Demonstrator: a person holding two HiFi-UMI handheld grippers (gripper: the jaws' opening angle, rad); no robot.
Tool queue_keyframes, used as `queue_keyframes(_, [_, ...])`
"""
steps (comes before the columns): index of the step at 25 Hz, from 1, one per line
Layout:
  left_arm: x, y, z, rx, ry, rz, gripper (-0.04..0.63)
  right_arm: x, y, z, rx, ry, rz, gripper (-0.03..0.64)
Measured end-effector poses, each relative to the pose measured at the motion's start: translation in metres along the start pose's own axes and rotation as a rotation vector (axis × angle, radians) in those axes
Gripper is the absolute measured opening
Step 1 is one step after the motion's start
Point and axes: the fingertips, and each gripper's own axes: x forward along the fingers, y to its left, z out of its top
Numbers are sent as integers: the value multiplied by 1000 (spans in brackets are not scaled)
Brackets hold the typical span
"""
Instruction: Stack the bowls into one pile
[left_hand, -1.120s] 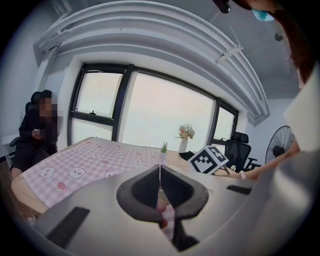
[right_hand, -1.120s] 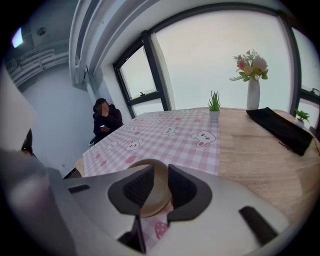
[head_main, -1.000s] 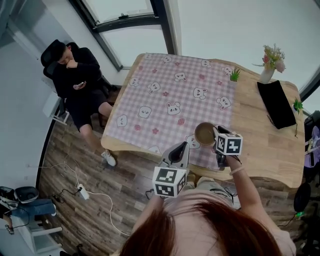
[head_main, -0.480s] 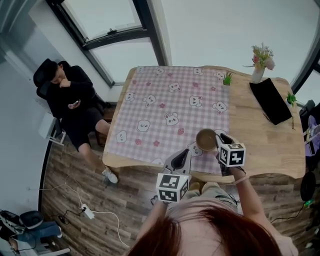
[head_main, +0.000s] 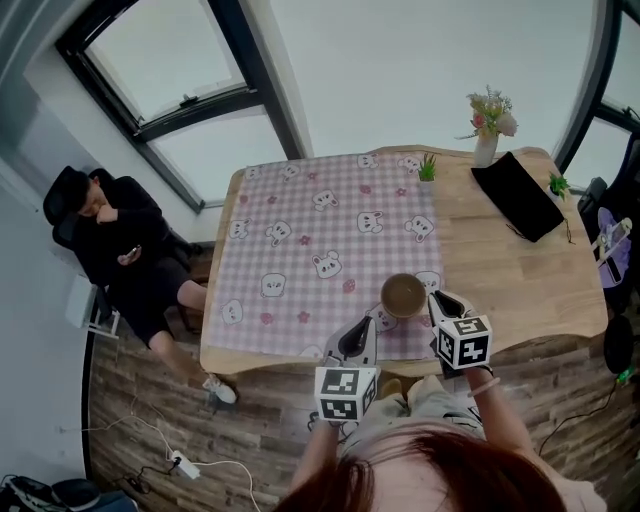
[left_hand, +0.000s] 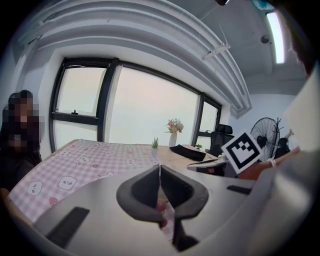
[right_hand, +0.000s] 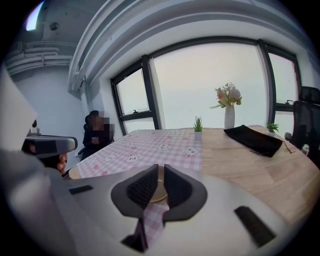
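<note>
Since the earlier frame my head view has swung; the bowl (head_main: 404, 295) stays at the checked tablecloth's (head_main: 300, 230) near edge, its rim pinched by my right gripper (head_main: 435, 298). My left gripper (head_main: 362, 328) sits closed and empty nearby.

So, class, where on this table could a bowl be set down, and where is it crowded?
Free: the checked cloth left of and beyond the bowl; bare wood between cloth and black pouch. Crowded: far right side (vase, plant, pouch) and near edge by the right gripper.
</note>
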Motion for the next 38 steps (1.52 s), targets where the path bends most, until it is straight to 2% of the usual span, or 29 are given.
queue_keyframes(6, [2, 3, 0, 33, 13, 26, 12, -17, -3, 8, -15, -54, -25, 5])
queue_keyframes(14, [-3, -23, 9, 63, -5, 50, 11, -50, -6, 22, -57, -136, -5, 0])
queue_keyframes(20, [-16, -47, 24, 45, -57, 76, 12, -77, -13, 32, -90, -185, 7, 0])
queue_keyframes(34, [-48, -81, 40, 96, -142, 165, 12, -143, -11, 51, -150, -298, 37, 0])
queue_keyframes(38, [-57, -96, 38, 99, -148, 162, 12, -162, -12, 48, -147, -322, 38, 0])
